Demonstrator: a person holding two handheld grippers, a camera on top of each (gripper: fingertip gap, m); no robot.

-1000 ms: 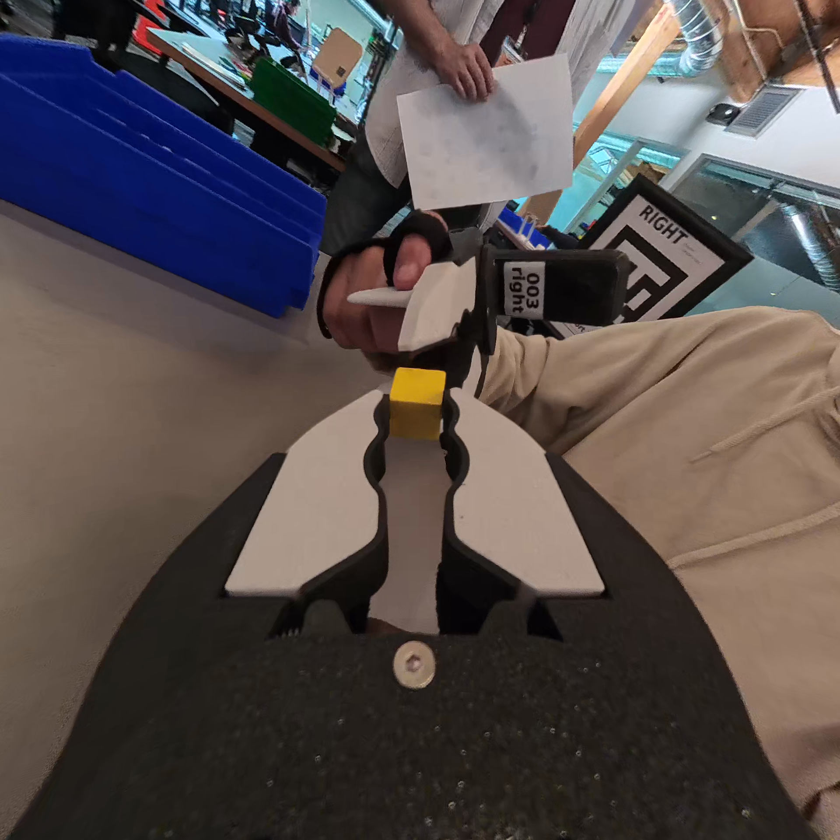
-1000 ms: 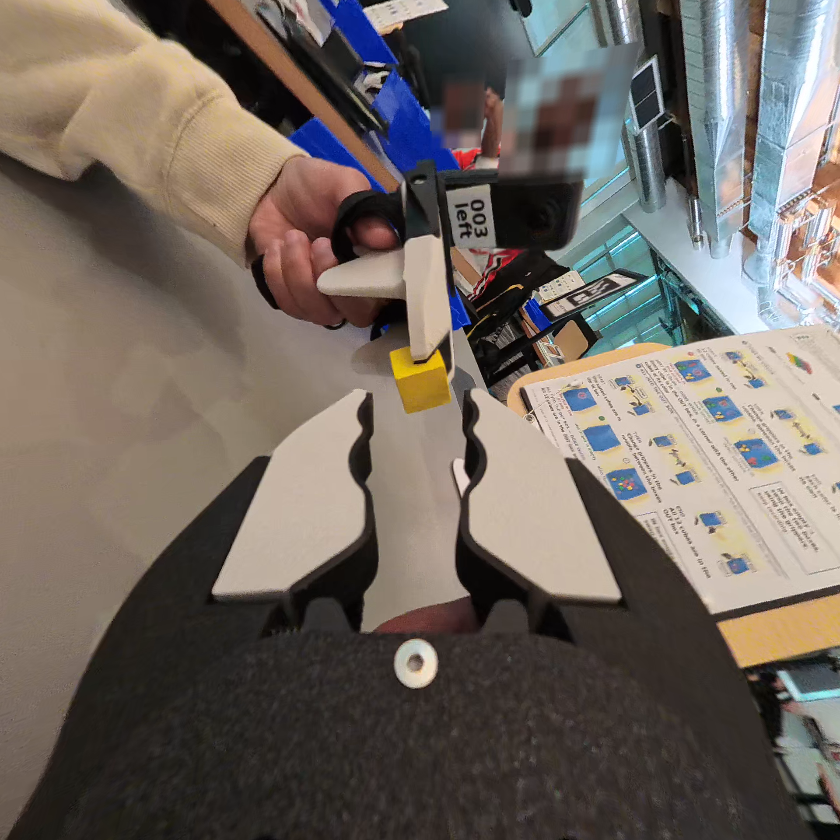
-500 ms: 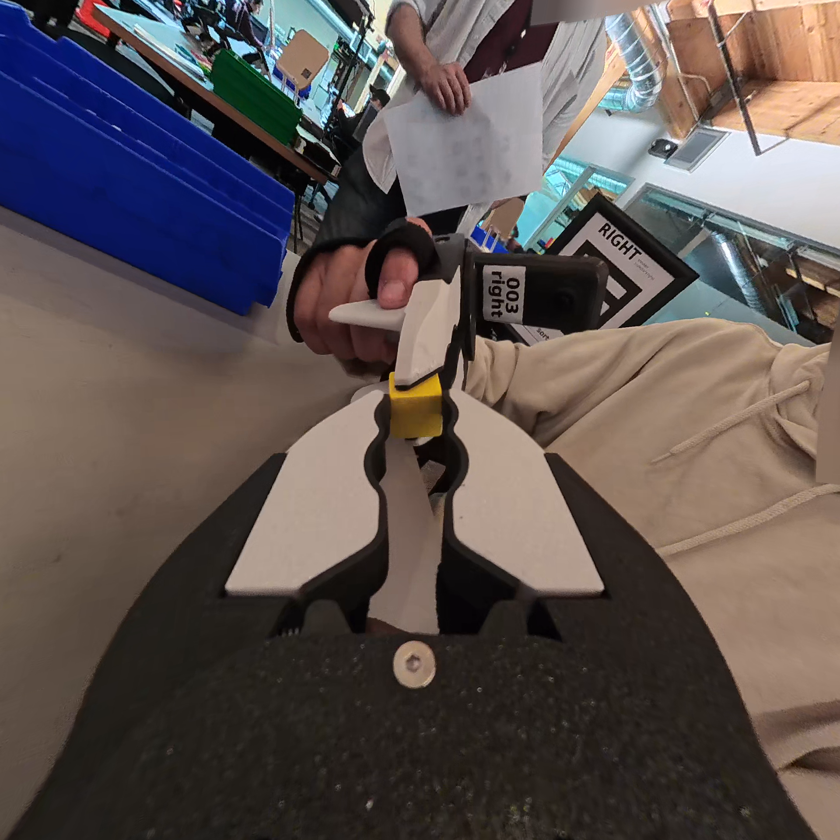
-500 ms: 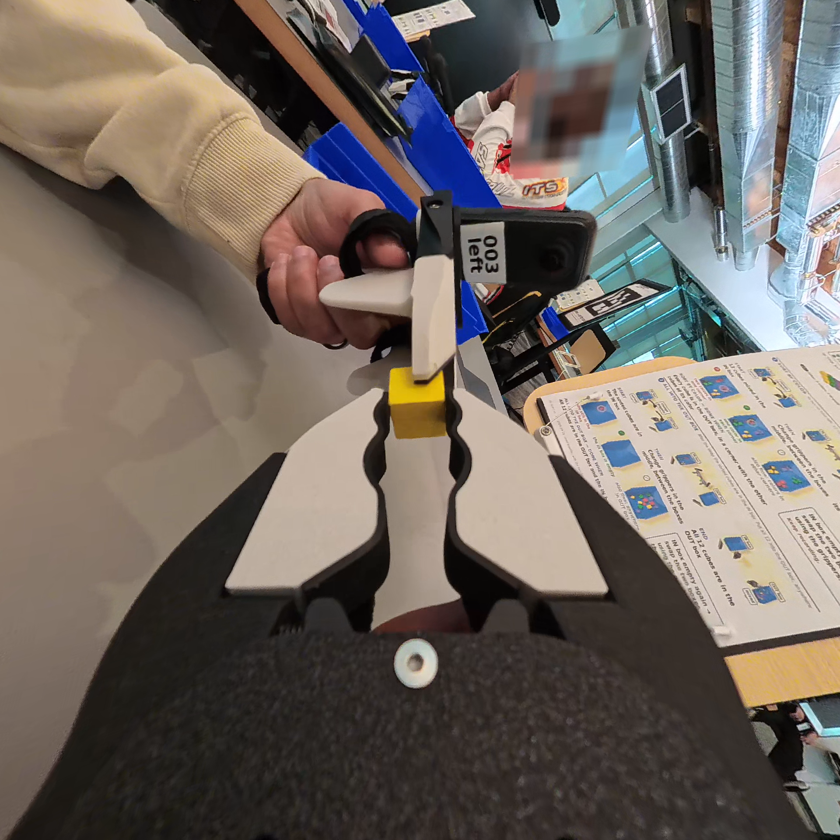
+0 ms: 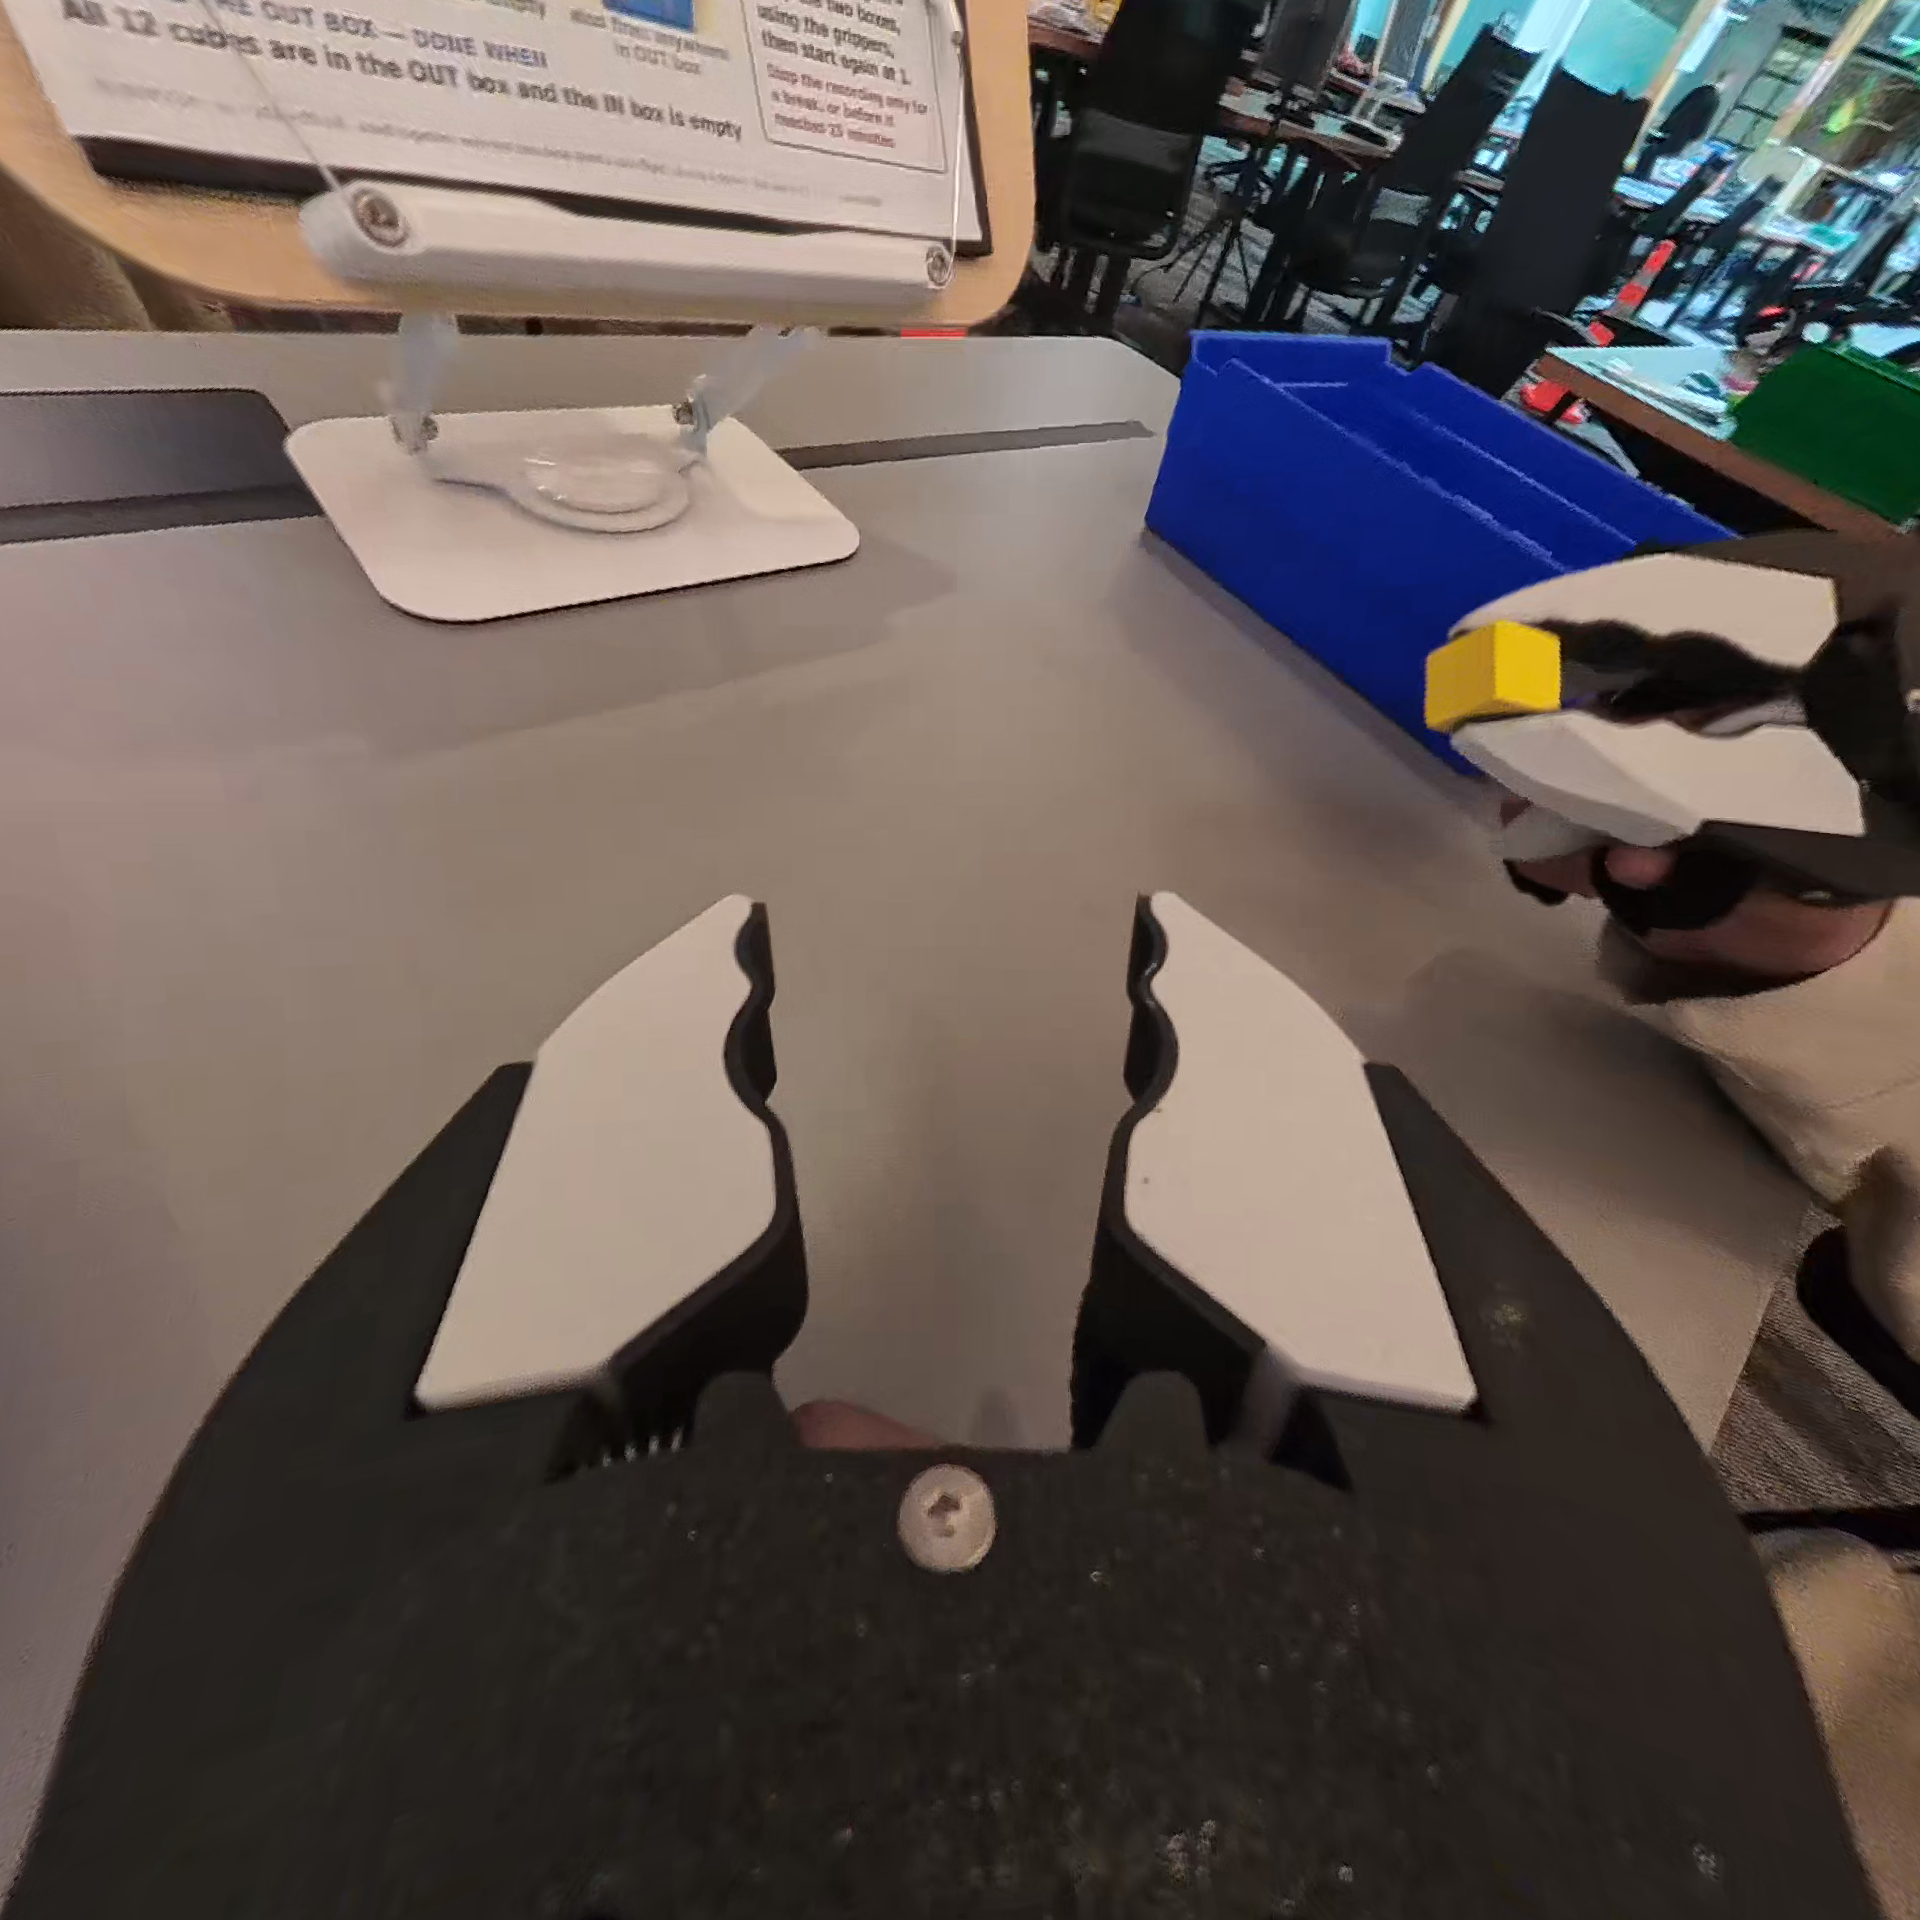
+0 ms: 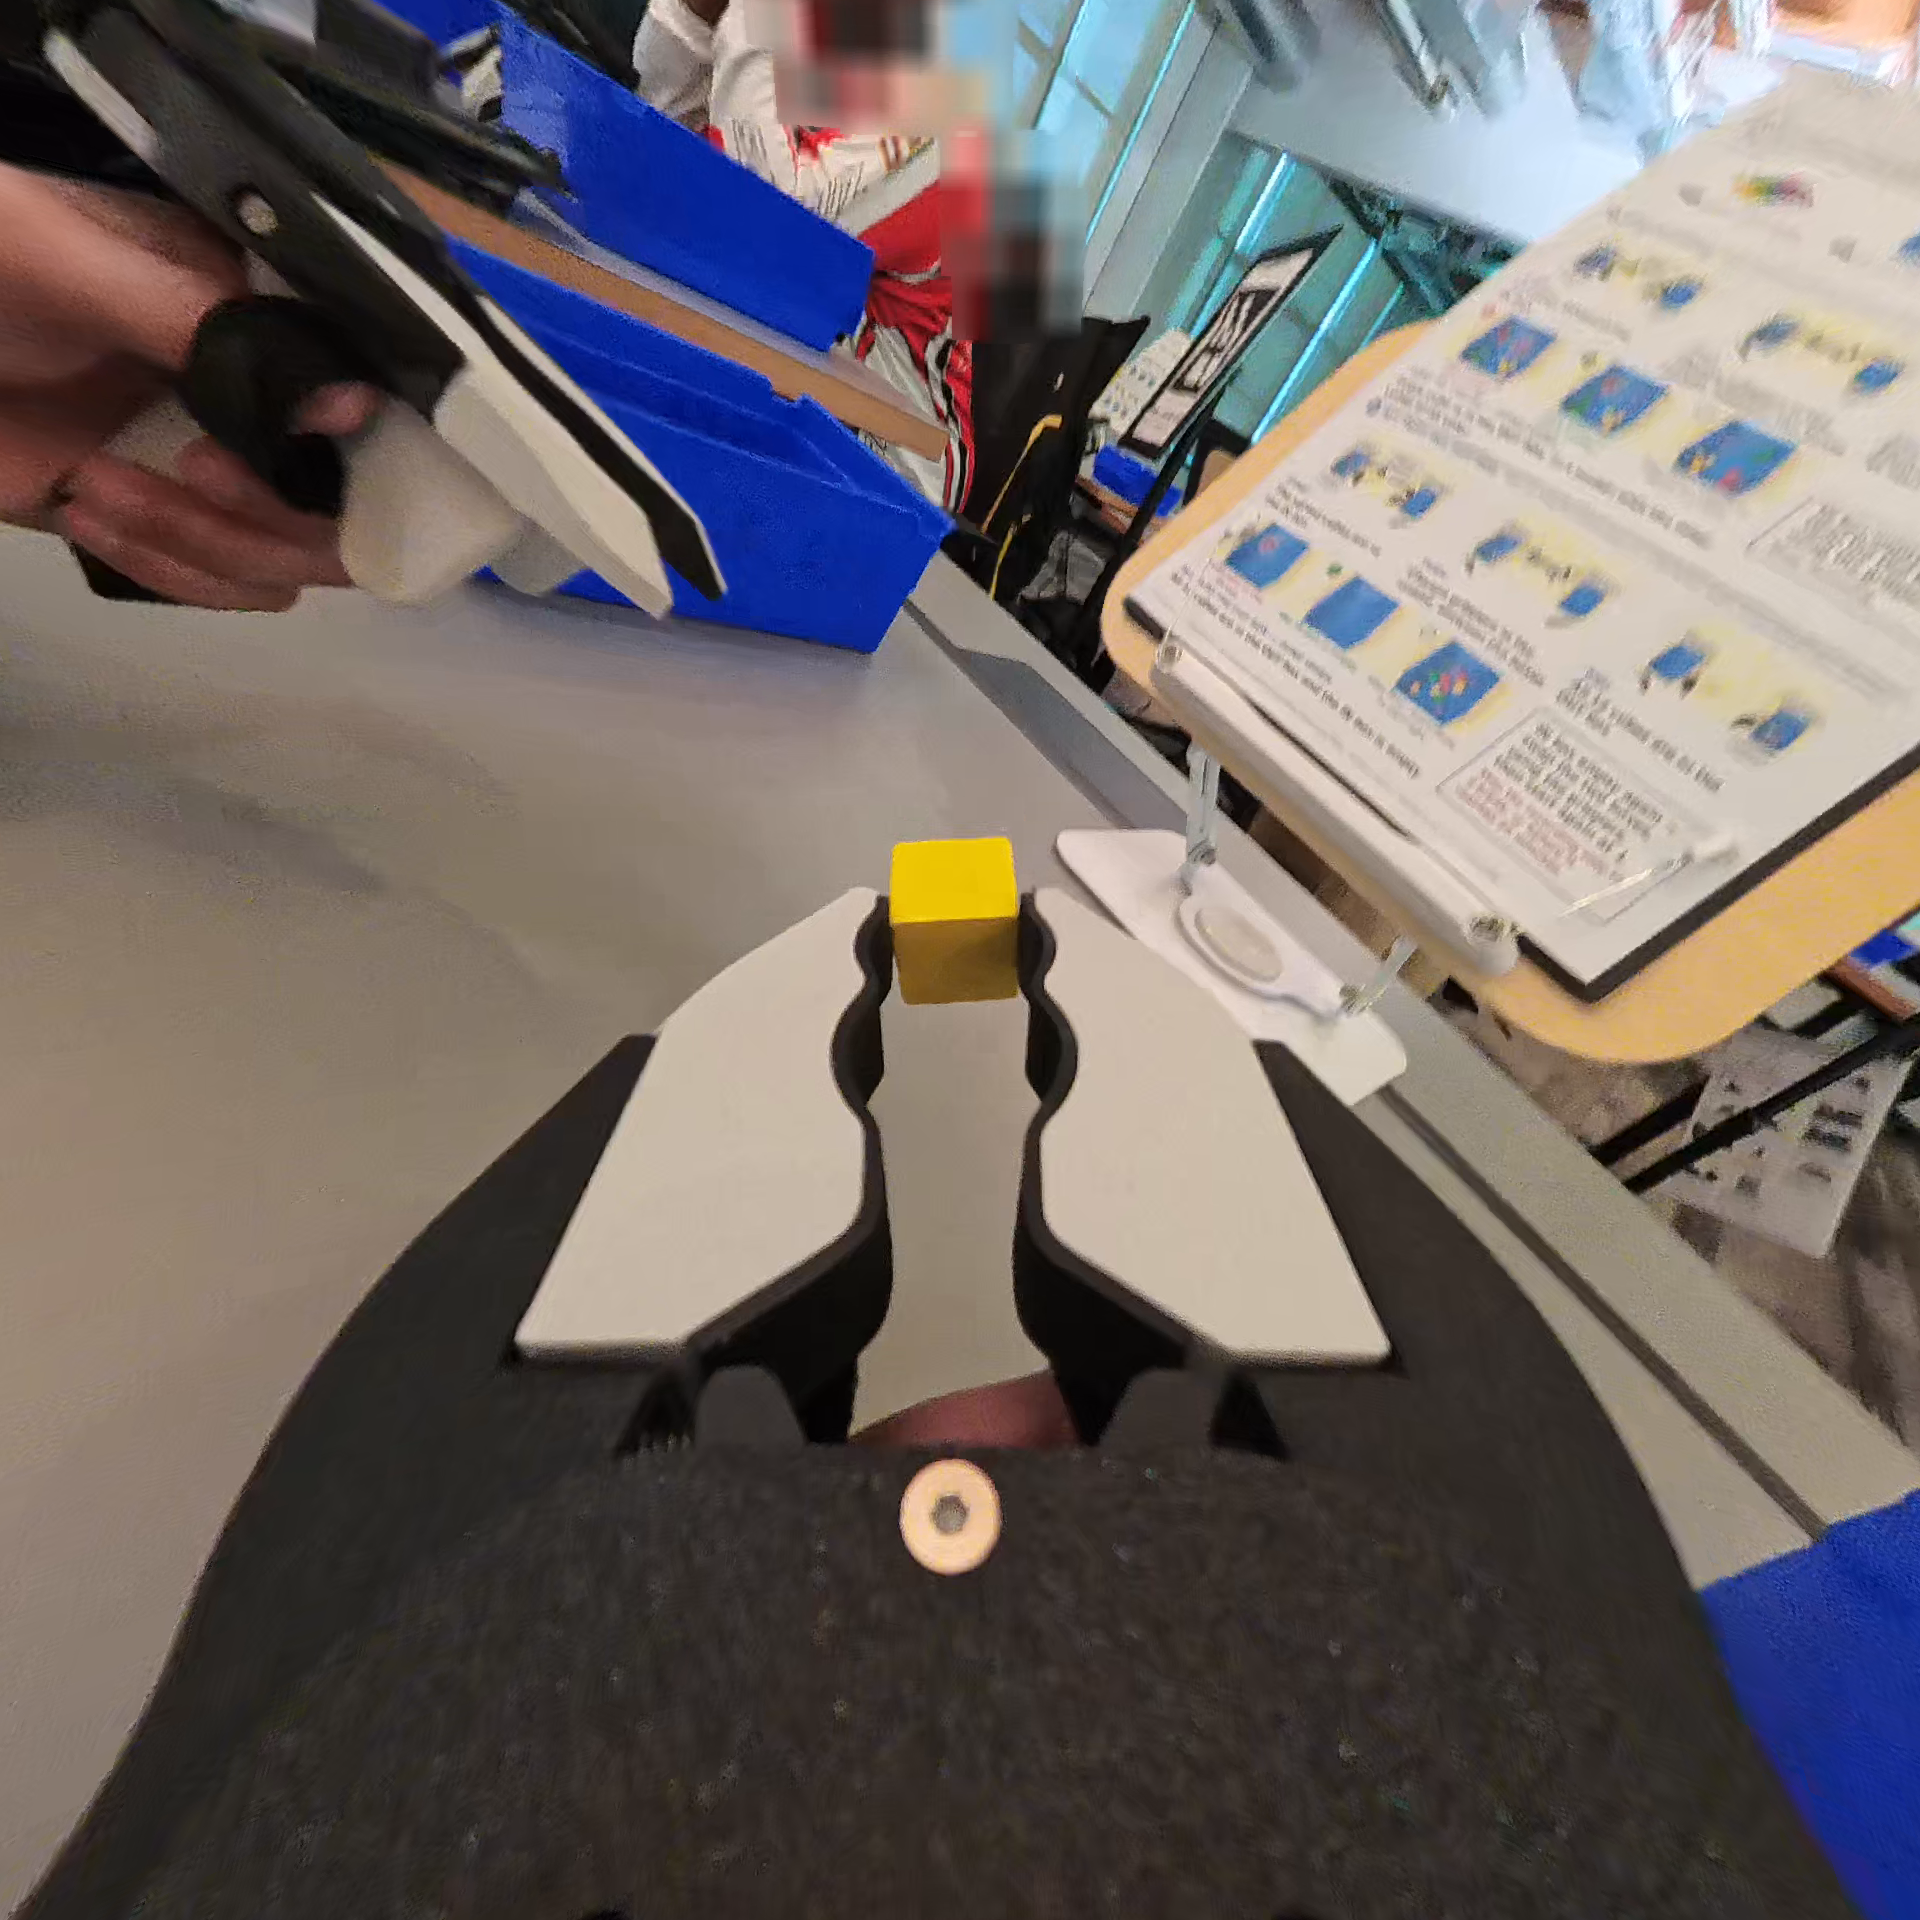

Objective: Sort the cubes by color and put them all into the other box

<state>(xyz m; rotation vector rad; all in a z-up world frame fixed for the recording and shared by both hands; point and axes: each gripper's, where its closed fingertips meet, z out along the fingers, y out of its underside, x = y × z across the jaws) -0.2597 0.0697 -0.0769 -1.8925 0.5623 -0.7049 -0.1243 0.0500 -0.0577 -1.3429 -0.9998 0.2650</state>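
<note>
Clearly the yellow cube (image 6: 953,918) sits between the very tips of the right gripper (image 6: 953,940), whose fingers are closed on two opposite faces, so about half of the cube pokes out past them. It is held up in the air over the grey table (image 6: 312,935), not resting on it. A tip hold like this probably leaves the underside free, so the cube can be lowered into a box and let go without the fingers fouling the wall.

From the left wrist view the same cube (image 5: 1493,675) shows at the right side, pinched by the right gripper (image 5: 1507,681) just in front of a blue box (image 5: 1351,520) that stands near the far right corner of the table. That box looks like the likely drop place, though its inside is hidden, so I cannot tell what it already holds.

The left gripper (image 5: 948,914) has its fingers spread wide with nothing between them, only bare table beneath. It hangs low over the middle of the table, seemingly freed for the next cube.

An instruction sheet on a white stand (image 5: 571,499) sits at the far edge. More blue boxes (image 6: 727,447) lie along the far left edge in the right wrist view, with the left gripper (image 6: 675,561) in front of them.
</note>
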